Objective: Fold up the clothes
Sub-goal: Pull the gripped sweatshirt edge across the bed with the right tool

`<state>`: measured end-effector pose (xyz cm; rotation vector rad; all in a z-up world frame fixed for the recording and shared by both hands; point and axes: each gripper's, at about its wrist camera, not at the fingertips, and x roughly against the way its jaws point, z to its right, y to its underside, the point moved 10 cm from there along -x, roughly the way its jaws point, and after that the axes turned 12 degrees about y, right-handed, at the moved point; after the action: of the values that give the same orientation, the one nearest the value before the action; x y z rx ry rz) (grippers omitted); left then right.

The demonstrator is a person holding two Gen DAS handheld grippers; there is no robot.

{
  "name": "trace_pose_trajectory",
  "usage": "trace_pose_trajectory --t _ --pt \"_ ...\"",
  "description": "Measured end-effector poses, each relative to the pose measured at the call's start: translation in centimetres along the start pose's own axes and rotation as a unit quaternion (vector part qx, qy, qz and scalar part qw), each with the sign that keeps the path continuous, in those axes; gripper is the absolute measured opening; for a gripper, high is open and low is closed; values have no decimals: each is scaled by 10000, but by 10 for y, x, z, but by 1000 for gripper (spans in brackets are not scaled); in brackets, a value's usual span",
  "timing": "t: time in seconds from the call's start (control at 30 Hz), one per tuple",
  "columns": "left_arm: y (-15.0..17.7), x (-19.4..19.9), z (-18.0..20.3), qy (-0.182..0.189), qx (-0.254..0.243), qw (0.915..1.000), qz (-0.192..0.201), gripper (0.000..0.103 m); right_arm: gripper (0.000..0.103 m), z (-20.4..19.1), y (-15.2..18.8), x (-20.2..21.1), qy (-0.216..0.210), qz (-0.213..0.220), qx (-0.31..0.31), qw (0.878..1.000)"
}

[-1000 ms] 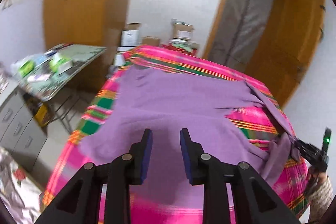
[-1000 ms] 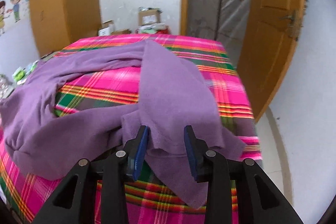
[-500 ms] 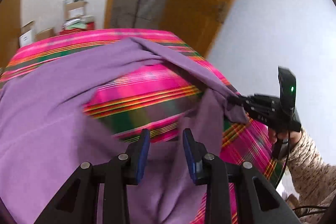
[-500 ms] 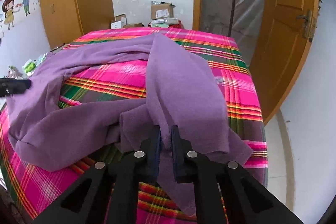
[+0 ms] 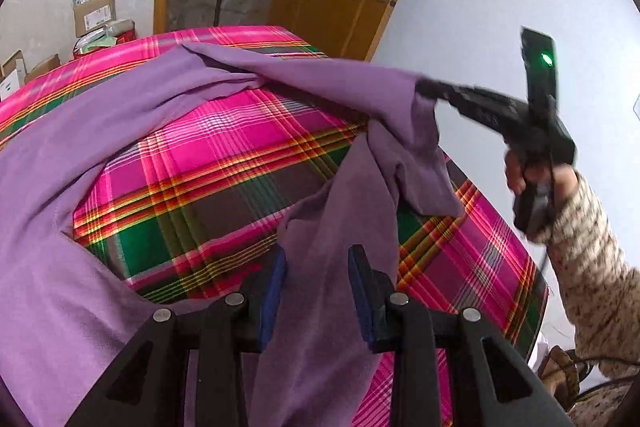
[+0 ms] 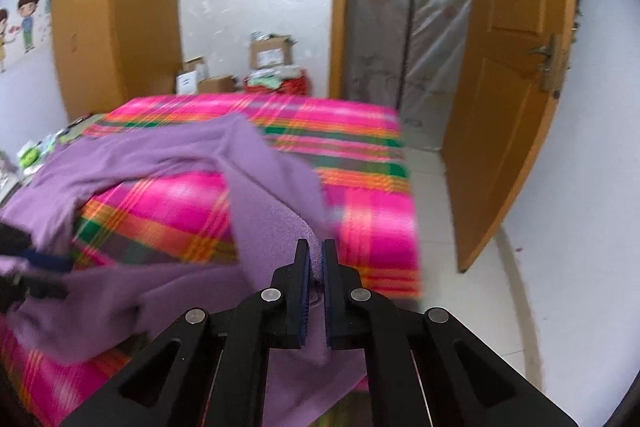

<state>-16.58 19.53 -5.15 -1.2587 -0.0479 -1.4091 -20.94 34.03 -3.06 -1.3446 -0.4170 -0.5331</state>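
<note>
A purple garment [image 5: 52, 163] lies spread over a bed with a pink plaid cover [image 5: 224, 163]. My left gripper [image 5: 317, 267] is open, its blue pads on either side of a hanging strip of the purple cloth. My right gripper [image 6: 316, 259] is shut on an edge of the purple garment [image 6: 264, 195] and holds it lifted above the plaid cover [image 6: 368, 211]. In the left wrist view the right gripper [image 5: 424, 89] shows at the right, pulling a sleeve-like part taut and up. The left gripper's pad [image 6: 48, 261] shows at the left edge of the right wrist view.
An orange door [image 6: 516, 99] stands open to the right of the bed beside a plastic-covered doorway [image 6: 404, 27]. Cardboard boxes [image 6: 272, 53] are stacked on the floor past the bed's far end. White floor [image 6: 472, 291] runs along the bed's right side.
My right gripper has shut on the garment's edge and lifted it up and back. My left gripper has swung right towards the hanging cloth and stayed open.
</note>
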Motion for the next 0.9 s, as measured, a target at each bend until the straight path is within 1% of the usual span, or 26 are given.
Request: trace_pose_trajectory --t 0.17,0.3,0.4,0.53,0.6,0.67,0.73,0.83,0.9 --pt "1 -3 1 107 17 9999 -23 33 6 29 -21 -29 489 34 -68 9988" --pt "4 -5 2 189 30 9998 -64 33 6 47 -31 -52 877 23 -100 9961" --pt "5 -6 3 250 39 9996 -95 33 6 58 -32 -70 1085 -43 -135 9940" --pt "8 -7 3 304 76 9994 -113 33 7 66 -25 -89 1012 -296 -316 9939" --pt "8 -5 2 305 97 9994 -102 33 8 66 -19 -86 720 -401 -557 9950" --pt "9 -2 2 267 102 9996 -81 33 16 66 -14 -75 638 -389 -631 9952" --pt "9 3 3 242 93 9997 -40 33 30 66 -8 -60 544 -372 -712 9953" --pt "12 14 6 271 102 9996 72 33 31 61 3 -33 342 -350 -849 9952" --pt "18 22 8 281 137 9994 120 33 32 55 20 -13 188 -439 -981 9940"
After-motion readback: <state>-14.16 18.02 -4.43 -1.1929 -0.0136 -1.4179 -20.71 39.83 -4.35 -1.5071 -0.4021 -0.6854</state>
